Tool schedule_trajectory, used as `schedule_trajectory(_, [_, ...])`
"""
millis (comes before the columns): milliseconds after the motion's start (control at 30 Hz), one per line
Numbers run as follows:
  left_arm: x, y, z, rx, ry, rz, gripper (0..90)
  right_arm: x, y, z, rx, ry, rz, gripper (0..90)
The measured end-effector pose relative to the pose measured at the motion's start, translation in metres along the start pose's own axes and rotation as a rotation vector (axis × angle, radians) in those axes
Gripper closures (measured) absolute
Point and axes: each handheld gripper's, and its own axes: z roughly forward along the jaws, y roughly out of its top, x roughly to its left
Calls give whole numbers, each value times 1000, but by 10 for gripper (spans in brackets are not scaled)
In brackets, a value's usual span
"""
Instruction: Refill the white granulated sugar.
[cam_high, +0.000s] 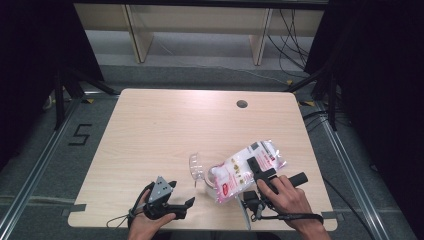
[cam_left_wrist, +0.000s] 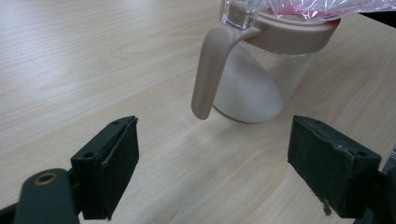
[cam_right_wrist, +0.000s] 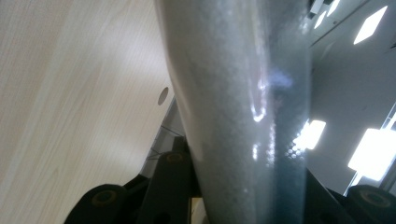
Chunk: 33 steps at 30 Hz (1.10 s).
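The right gripper clamps a clear plastic bag of white powder with red print, which hides its pads and, beneath it, most of the clear jar with a beige rim and handle. The left gripper, jaws wide and empty, faces the jar's handle.

Tabletop: pale wood-grain laminate, smooth, faint sheen. Jar: clear smooth plastic, with matt beige plastic collar and handle. Bag: thin glossy crinkled plastic film, printed. Left gripper: matt black plastic, its pads rough-textured.
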Motion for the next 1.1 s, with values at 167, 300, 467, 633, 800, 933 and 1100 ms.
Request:
schedule_trajectory(167, [0, 0, 0, 1, 0, 1, 162, 0, 0, 0, -1, 0, 3, 783])
schedule_trajectory(300, [0, 0, 0, -1, 0, 0, 162, 1, -1, 1, -7, 0, 6, 785])
schedule_trajectory(467, [0, 0, 0, 1, -1, 0, 162, 1, -2, 2, -8, 4, 8, 785])
schedule_trajectory(633, [0, 0, 0, 0, 0, -1, 162, 1, -2, 2, -8, 2, 11, 787])
schedule_trajectory(800, [0, 1, -1, 0, 10, 13, 162, 1, -3, 3, -13, 4, -1, 788])
schedule_trajectory(933, [0, 0, -1, -3, 8, 0, 162, 2, -3, 4, -16, 0, 1, 789])
schedule_trajectory(1100, [1, 1, -1, -3, 5, 9, 162, 5, -4, 4, -8, 4, 34, 790])
